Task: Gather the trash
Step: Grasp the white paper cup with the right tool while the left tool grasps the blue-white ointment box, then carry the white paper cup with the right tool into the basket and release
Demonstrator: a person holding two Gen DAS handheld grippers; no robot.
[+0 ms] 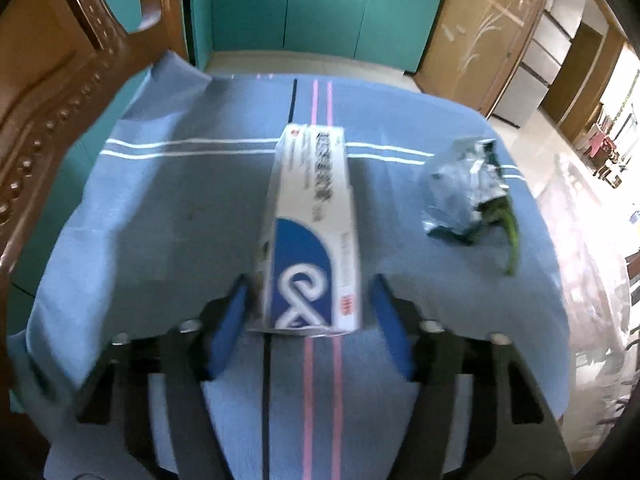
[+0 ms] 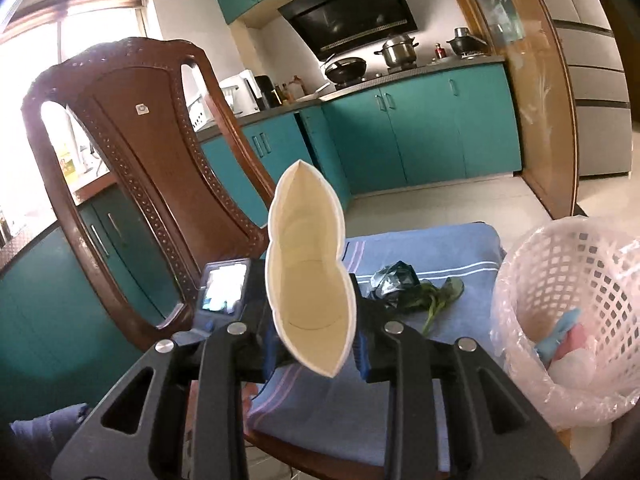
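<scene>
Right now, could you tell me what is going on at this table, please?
A person is clearing trash off the blue cloth with handheld tongs. The right tongs are squeezing a white paper cup, lifted above the table beside the lined white basket, which already holds some trash. The left tongs straddle one end of a blue-and-white carton; their pads do not yet press on it. A crumpled wrapper and a green leaf remain on the cloth.
</scene>
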